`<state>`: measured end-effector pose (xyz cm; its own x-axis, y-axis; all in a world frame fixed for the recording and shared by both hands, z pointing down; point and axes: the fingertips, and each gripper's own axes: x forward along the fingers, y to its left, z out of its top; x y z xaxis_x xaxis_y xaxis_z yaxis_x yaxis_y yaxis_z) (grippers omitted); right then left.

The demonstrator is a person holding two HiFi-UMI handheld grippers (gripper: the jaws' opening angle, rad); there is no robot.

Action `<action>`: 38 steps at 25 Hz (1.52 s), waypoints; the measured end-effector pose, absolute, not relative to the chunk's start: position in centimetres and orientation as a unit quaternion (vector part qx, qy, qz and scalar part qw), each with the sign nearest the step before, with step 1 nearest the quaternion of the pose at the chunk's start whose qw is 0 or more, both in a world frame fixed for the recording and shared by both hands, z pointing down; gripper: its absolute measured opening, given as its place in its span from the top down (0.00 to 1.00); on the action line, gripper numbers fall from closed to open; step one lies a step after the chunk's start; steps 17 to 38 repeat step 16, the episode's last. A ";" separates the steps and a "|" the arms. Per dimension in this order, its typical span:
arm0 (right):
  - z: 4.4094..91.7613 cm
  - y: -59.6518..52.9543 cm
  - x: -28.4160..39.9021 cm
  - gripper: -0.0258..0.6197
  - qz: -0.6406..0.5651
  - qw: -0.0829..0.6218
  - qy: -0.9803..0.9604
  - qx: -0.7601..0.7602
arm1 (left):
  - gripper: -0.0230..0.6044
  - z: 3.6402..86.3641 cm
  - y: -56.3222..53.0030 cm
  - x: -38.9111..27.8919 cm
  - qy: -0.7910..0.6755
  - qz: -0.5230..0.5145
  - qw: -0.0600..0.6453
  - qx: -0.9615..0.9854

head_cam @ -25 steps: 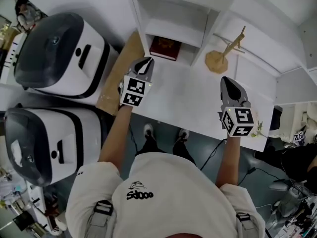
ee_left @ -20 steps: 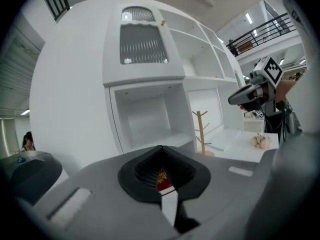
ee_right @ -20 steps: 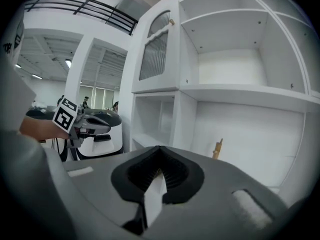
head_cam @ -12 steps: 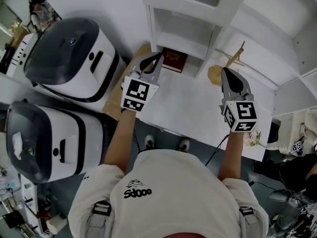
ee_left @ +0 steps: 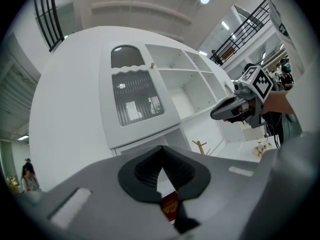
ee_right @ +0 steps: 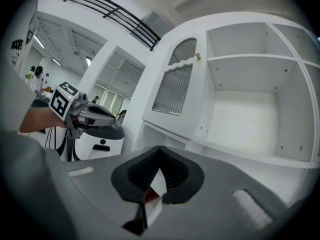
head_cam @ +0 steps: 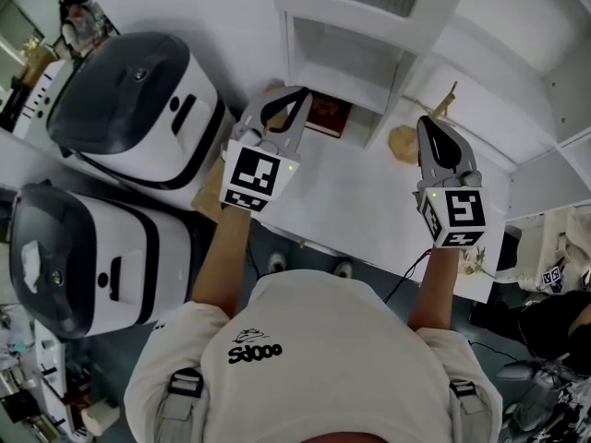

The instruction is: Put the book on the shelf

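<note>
Inside the shelf (head_cam: pixel 351 67) lies the book (head_cam: pixel 329 115), lettering illegible; left gripper (head_cam: pixel 297 100) and right gripper (head_cam: pixel 432 124) fingers together.

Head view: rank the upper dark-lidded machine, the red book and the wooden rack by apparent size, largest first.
1. Upper dark-lidded machine, by far.
2-3. Wooden rack and red book look about alike; the book is partly hidden, so no ranking between them.
</note>
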<state>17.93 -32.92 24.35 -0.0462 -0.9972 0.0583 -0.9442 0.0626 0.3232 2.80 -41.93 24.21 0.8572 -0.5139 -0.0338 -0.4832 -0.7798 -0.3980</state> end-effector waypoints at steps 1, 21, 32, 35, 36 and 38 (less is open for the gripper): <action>24.3 -32.9 17.8 0.96 -0.101 0.135 -0.717 0.676 | 0.94 24.0 -41.9 2.8 0.264 -0.037 0.204 -0.942; 25.2 -33.0 18.1 0.96 -0.082 0.124 -0.719 0.679 | 0.93 24.6 -41.8 3.3 0.255 -0.044 0.206 -0.944; 25.2 -33.0 18.1 0.96 -0.082 0.124 -0.719 0.679 | 0.93 24.6 -41.8 3.3 0.255 -0.044 0.206 -0.944; 25.2 -33.0 18.1 0.96 -0.082 0.124 -0.719 0.679 | 0.93 24.6 -41.8 3.3 0.255 -0.044 0.206 -0.944; 25.2 -33.0 18.1 0.96 -0.082 0.124 -0.719 0.679 | 0.93 24.6 -41.8 3.3 0.255 -0.044 0.206 -0.944; 25.2 -33.0 18.1 0.96 -0.082 0.124 -0.719 0.679 | 0.93 24.6 -41.8 3.3 0.255 -0.044 0.206 -0.944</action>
